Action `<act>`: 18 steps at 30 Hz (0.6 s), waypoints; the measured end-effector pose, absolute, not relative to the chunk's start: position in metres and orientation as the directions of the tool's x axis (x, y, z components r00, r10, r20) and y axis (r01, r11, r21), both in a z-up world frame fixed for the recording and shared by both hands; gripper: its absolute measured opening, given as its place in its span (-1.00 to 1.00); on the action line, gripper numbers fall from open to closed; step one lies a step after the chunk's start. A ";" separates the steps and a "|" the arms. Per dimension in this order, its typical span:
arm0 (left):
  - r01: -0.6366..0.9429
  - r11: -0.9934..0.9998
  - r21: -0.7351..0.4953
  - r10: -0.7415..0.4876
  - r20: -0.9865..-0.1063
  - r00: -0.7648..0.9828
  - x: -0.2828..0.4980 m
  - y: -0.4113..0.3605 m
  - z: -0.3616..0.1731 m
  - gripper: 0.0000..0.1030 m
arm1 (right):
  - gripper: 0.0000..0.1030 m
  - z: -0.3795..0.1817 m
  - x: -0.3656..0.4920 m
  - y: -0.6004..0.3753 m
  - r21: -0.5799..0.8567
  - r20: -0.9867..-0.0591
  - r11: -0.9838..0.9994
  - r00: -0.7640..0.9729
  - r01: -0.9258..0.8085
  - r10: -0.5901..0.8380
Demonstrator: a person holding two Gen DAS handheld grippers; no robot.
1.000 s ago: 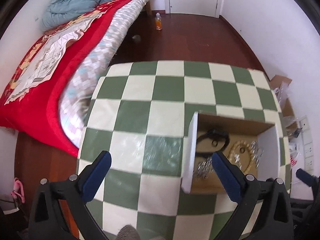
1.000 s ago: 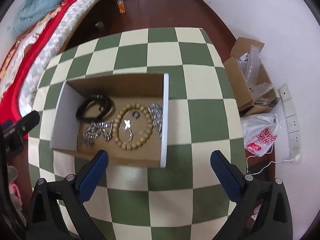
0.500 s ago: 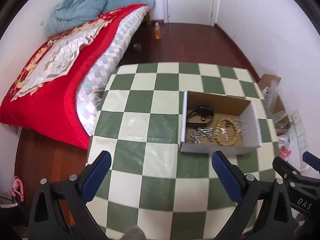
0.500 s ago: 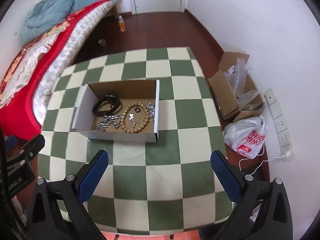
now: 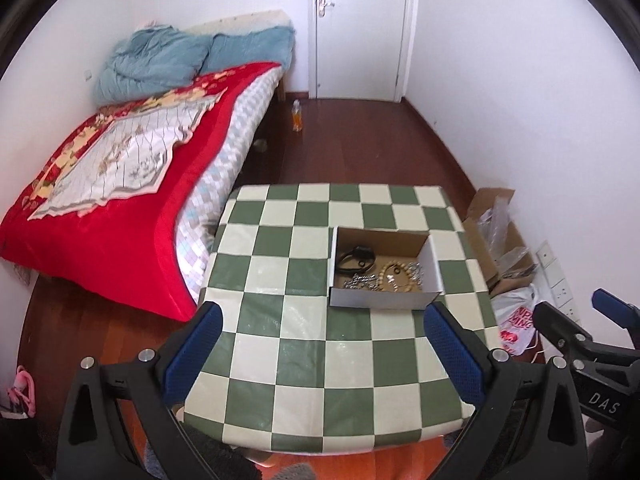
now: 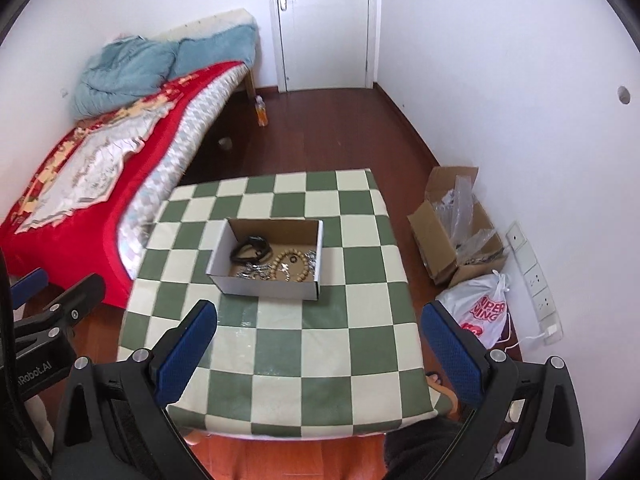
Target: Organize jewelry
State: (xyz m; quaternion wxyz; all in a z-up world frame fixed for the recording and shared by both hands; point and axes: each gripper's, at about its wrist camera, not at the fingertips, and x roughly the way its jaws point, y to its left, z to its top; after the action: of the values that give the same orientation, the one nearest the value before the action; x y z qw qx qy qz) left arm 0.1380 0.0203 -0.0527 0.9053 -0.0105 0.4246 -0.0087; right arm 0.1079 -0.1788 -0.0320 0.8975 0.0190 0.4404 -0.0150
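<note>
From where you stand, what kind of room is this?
Most likely a bedroom at home. A bed with a red quilt and blue bedding lies along the wall, a white door stands behind it, and a small checkered table holds a cardboard box of jewelry.

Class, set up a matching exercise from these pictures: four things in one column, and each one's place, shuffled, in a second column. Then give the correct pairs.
Things
1. wooden bead bracelet
2. orange bottle
3. blue quilt
4. white plastic bag

Places
A. on the floor by the wall sockets
B. heaped at the head of the bed
C. inside the cardboard box on the checked table
D. standing on the floor near the door

Pairs: 1-C, 2-D, 3-B, 4-A
</note>
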 end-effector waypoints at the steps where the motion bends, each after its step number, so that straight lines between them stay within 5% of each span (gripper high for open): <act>1: 0.010 1.000 -0.027 -0.027 -0.766 0.643 0.134 0.020 -0.048 0.99 | 1.00 -0.026 0.104 -0.178 0.025 -0.788 0.999 0.616 0.039 -0.004; 18: -0.028 0.999 -0.019 0.004 -0.770 0.638 0.136 0.021 -0.005 0.99 | 1.00 0.025 0.118 -0.174 -0.009 -0.774 0.999 0.633 0.042 -0.033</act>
State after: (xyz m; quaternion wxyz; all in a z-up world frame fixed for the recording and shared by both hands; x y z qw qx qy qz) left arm 0.1361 0.0210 -0.0053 0.9048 -0.0145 0.4254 0.0089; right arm 0.1176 -0.1738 0.0247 0.9035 0.0049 0.4280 -0.0207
